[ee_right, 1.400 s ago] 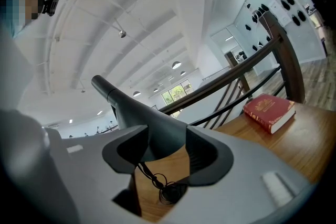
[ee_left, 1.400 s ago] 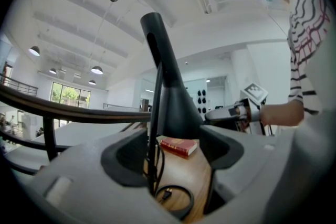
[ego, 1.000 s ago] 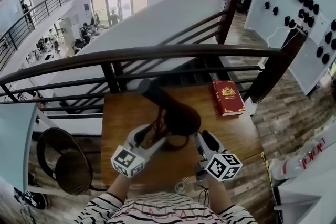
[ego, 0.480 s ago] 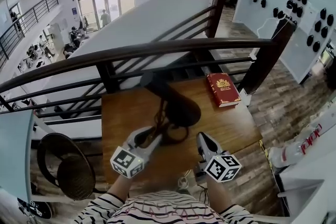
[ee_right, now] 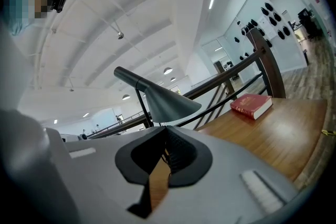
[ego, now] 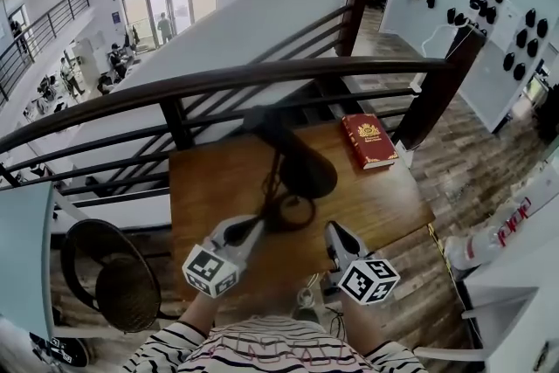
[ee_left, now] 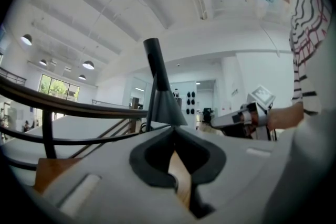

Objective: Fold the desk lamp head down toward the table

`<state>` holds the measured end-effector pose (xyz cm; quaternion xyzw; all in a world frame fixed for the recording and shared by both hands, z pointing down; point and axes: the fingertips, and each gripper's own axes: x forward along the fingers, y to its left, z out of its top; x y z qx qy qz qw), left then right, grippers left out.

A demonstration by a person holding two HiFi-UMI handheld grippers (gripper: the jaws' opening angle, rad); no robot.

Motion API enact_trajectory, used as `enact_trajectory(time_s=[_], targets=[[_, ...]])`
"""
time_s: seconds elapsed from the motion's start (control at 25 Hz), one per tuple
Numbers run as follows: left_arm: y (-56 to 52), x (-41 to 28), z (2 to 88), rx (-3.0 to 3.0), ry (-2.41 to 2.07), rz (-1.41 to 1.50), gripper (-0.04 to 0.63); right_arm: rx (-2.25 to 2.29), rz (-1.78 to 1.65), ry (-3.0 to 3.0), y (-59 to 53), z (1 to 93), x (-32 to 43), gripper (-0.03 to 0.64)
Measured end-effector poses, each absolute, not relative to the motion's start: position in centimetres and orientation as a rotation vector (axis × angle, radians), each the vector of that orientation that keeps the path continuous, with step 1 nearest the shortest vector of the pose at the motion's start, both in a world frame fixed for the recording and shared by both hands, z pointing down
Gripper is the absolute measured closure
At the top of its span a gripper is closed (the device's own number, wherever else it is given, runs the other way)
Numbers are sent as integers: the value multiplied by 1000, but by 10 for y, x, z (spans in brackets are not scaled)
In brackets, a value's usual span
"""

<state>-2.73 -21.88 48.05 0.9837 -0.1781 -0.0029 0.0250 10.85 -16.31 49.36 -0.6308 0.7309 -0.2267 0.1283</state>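
A black lamp (ego: 306, 173) is pictured at the middle of a wooden surface (ego: 214, 188). In both gripper views its cone shade (ee_right: 167, 105) is seen raised on a thin stem, facing down and well clear of the wood. In the head view its ring base (ego: 293, 212) is seen just below the shade, toward the near half of the surface.

The far edge of the surface is tucked under a dark railing (ego: 262, 76). Beyond it, at the top of the frame, a drop to a lower hall is seen. The right edge gives onto plank floor (ego: 454, 179). Bare wood is left open to the left of the lamp and at the lower right, between the base and the near corner. A red book (ego: 369, 141) is laid flat by the far right corner, apart from the lamp.

The left hand-held gripper (ego: 253, 227) is held level at the lower left of the base, its tip just beside the ring; whether contact is made cannot be told. Its jaws have just been closing and are now together, with nothing between them. The right hand-held gripper (ego: 333, 232) is held at the lower right of the base, apart from it. Its jaws are likewise pressed together on nothing.
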Motion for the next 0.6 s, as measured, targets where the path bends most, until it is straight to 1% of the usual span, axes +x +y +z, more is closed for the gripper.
enact_trajectory(time_s=[0.6], targets=[[-172,-91,499,3007,-516,17,594,-1843,-690,2143,-123,512,33,617]])
